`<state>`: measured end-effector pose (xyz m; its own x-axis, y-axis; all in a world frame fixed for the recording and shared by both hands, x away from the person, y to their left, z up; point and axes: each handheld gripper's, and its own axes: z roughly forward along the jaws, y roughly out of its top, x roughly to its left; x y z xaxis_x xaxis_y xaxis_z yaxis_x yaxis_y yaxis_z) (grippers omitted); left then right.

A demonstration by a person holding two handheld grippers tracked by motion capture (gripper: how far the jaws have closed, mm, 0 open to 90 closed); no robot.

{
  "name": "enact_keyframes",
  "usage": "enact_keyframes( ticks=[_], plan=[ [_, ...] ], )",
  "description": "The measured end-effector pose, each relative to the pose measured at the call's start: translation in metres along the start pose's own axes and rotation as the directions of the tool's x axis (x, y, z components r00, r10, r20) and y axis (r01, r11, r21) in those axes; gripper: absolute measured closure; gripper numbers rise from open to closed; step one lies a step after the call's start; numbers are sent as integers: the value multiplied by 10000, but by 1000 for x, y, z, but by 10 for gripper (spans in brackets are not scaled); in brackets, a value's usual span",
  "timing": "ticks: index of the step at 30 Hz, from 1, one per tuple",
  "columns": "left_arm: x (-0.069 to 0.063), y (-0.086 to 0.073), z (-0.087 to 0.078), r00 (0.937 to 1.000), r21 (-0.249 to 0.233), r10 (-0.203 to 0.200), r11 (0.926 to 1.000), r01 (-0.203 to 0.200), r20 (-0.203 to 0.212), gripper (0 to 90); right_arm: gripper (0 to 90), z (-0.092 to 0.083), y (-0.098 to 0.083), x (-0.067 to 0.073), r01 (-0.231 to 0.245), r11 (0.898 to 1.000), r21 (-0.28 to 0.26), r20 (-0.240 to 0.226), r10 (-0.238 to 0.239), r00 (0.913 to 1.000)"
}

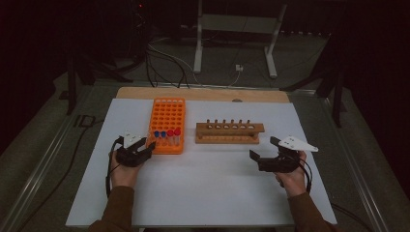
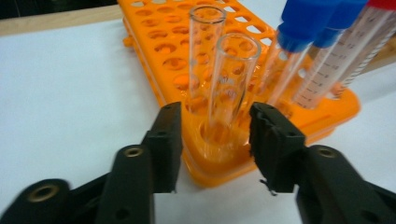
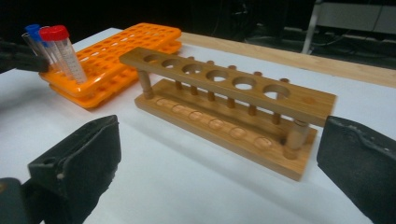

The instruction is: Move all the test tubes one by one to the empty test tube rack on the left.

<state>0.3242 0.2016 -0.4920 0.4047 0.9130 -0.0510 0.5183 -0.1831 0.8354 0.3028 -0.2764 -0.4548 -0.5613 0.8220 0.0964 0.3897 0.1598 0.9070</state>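
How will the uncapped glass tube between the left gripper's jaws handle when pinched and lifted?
The glass tube looks thin-walled and clear, so probably fragile under a hard squeeze. Its smooth round surface may slip between the left gripper jaws. Standing upright in the orange rack, it likely needs a straight upward pull.

White-topped table (image 1: pixel 203 193) with a bare wooden strip along its far edge. Resting directly on the surface: an orange tube rack (image 1: pixel 168 124) left of centre, lying lengthwise front to back, and a wooden tube rack (image 1: pixel 229 132) just to its right, lying crosswise. The two racks stand near each other, apart.
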Motion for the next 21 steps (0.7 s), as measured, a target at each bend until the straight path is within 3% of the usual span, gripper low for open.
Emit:
enact_keyframes(
  ticks=[4,8,10,16,19,21],
  plan=[
    [-1,1,-22,9994,-746,-311,9967,321,145,423,1,-5,-10,-4,59,9999,-135,202,-56,9998],
    [-4,-1,-47,9983,-1713,-459,9839,515,362,314,1,-9,-17,-6,12,9996,-275,179,-7,9998],
    [-7,-4,-55,9997,-1853,-205,9824,230,151,269,1,-11,-17,-6,50,9993,-384,182,-43,9998],
    [-7,-10,-72,9992,-2272,-326,9735,269,-214,164,1,-16,-21,-6,63,9982,-604,223,-49,9997],
    [-6,-10,-76,9989,-2401,-420,9701,353,-228,147,1,-19,-25,-8,92,9979,-641,377,-68,9993],
    [-5,-10,-78,9984,-2483,-541,9675,478,-184,90,1,-21,-27,-9,28,9976,-685,384,-1,9993]
  ],
)
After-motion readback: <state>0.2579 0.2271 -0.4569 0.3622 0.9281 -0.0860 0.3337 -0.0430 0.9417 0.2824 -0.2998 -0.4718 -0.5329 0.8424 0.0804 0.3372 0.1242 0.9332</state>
